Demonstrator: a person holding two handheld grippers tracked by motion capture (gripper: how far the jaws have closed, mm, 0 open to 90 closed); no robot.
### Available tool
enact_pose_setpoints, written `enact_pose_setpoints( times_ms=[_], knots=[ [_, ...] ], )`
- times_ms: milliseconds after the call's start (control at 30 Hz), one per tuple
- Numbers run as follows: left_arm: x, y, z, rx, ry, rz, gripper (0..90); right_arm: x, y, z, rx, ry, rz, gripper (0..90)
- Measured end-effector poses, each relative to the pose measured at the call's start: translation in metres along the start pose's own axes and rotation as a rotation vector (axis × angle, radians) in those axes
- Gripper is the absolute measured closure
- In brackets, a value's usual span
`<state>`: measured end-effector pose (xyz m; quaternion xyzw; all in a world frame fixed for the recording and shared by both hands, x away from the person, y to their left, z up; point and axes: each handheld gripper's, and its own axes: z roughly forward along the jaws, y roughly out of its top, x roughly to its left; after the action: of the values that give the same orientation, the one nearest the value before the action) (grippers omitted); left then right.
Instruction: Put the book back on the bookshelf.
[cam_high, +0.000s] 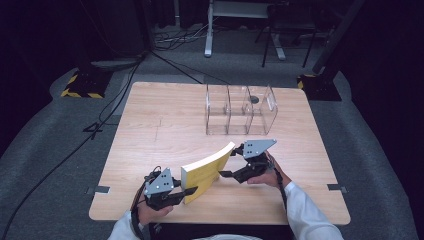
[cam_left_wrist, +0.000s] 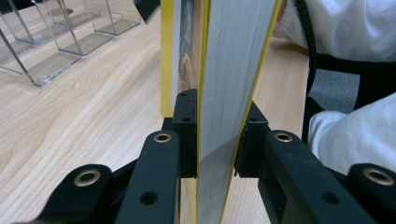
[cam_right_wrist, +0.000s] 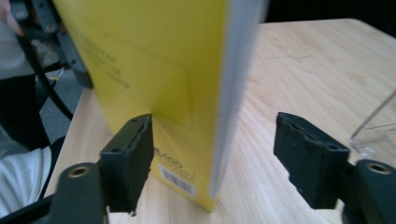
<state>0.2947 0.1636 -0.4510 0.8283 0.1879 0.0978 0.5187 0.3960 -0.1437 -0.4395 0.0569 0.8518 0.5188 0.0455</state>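
Now the left gripper (cam_left_wrist: 215, 140) pinches the thick yellow paper book (cam_high: 206, 170); the right gripper (cam_right_wrist: 215, 163) is spread, so the book could tip toward the clear plastic rack (cam_high: 241, 110).

One yellow book (cam_high: 205, 170), one clear three-bay organiser (cam_high: 241, 110), two tongs, one table (cam_high: 160, 125).

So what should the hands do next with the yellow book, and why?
Probably close the right gripper on the yellow book's far end. The left gripper already pinches one end, its fingers pressed on both covers, while the right fingers stand wide apart around the book without squeezing it. With both ends held, the book could be carried steadily toward the clear divided holder.
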Motion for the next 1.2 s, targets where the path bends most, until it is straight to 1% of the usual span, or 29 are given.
enact_pose_setpoints(
  times_ms=[67,100,133,167,200,300,367,400,433,500,533,567,600,667,700,733,767,800,867,900,933,1000,1100,1133,1200],
  knots=[
    [0.003,0.000,0.001,-0.005,0.016,-0.009,74.9,0.002,0.000,0.002,0.008,0.020,-0.014,45.8],
    [0.005,-0.001,0.001,-0.011,0.021,-0.013,74.9,0.004,0.000,0.003,0.002,0.016,-0.026,45.6],
    [0.007,-0.001,0.000,-0.022,0.032,-0.025,74.4,0.006,0.000,0.004,0.003,0.001,-0.037,47.1],
    [0.009,-0.002,0.000,-0.023,0.046,-0.030,73.7,0.006,0.000,0.003,0.002,-0.008,-0.040,51.2],
    [0.011,-0.002,0.000,-0.026,0.046,-0.034,73.3,0.006,0.000,0.002,-0.006,-0.006,-0.036,54.6],
    [0.014,-0.002,0.000,-0.031,0.042,-0.039,72.1,0.005,-0.004,-0.003,-0.021,0.014,-0.052,60.6],
    [0.016,-0.001,0.002,-0.031,0.040,-0.039,71.2,0.007,-0.004,-0.006,-0.015,0.007,-0.078,63.2],
    [0.017,0.000,0.004,-0.031,0.036,-0.047,70.8,0.009,-0.004,-0.008,-0.009,0.003,-0.080,65.6],
    [0.018,0.000,0.006,-0.031,0.030,-0.050,70.1,0.011,-0.005,-0.011,-0.002,-0.001,-0.094,67.5],
    [0.019,0.002,0.011,-0.028,0.015,-0.045,69.1,0.016,-0.006,-0.017,0.006,0.010,-0.125,70.6],
    [0.019,0.004,0.014,-0.023,0.007,-0.036,69.1,0.019,-0.007,-0.020,0.009,0.002,-0.134,71.5],
    [0.019,0.007,0.018,-0.022,0.000,-0.034,69.0,0.021,-0.008,-0.024,0.015,-0.006,-0.146,72.4],
    [0.020,0.010,0.023,-0.022,-0.009,-0.036,68.4,0.023,-0.010,-0.028,0.018,-0.011,-0.148,73.7],
    [0.021,0.014,0.032,-0.026,-0.019,-0.042,66.7,0.024,-0.013,-0.037,0.010,-0.011,-0.135,75.7],
    [0.022,0.016,0.035,-0.027,-0.021,-0.035,65.3,0.023,-0.017,-0.043,-0.002,-0.008,-0.119,75.8],
    [0.022,0.018,0.040,-0.028,-0.022,-0.040,63.9,0.023,-0.019,-0.046,-0.007,-0.006,-0.107,75.9],
    [0.022,0.021,0.044,-0.028,-0.027,-0.034,63.2,0.024,-0.022,-0.050,-0.012,-0.014,-0.097,76.2],
    [0.022,0.023,0.048,-0.028,-0.038,-0.019,62.8,0.025,-0.024,-0.054,-0.014,-0.026,-0.097,76.3],
    [0.023,0.026,0.054,-0.025,-0.036,-0.010,59.5,0.027,-0.028,-0.061,-0.016,-0.038,-0.090,76.4],
    [0.023,0.027,0.056,-0.026,-0.033,-0.014,55.6,0.028,-0.031,-0.064,-0.020,-0.043,-0.081,76.4],
    [0.024,0.027,0.057,-0.029,-0.030,-0.030,52.4,0.029,-0.032,-0.066,-0.023,-0.045,-0.078,76.4],
    [0.025,0.028,0.057,-0.025,-0.025,-0.036,46.3,0.031,-0.033,-0.068,-0.024,-0.049,-0.078,76.5],
    [0.025,0.027,0.053,-0.029,-0.009,-0.035,46.0,0.032,-0.033,-0.069,-0.015,-0.056,-0.080,76.5],
    [0.026,0.026,0.051,-0.030,-0.004,-0.040,46.0,0.032,-0.033,-0.069,-0.019,-0.054,-0.074,76.4],
    [0.026,0.023,0.047,-0.032,-0.012,-0.042,52.1,0.030,-0.034,-0.069,-0.025,-0.054,-0.061,76.4]
  ],
)
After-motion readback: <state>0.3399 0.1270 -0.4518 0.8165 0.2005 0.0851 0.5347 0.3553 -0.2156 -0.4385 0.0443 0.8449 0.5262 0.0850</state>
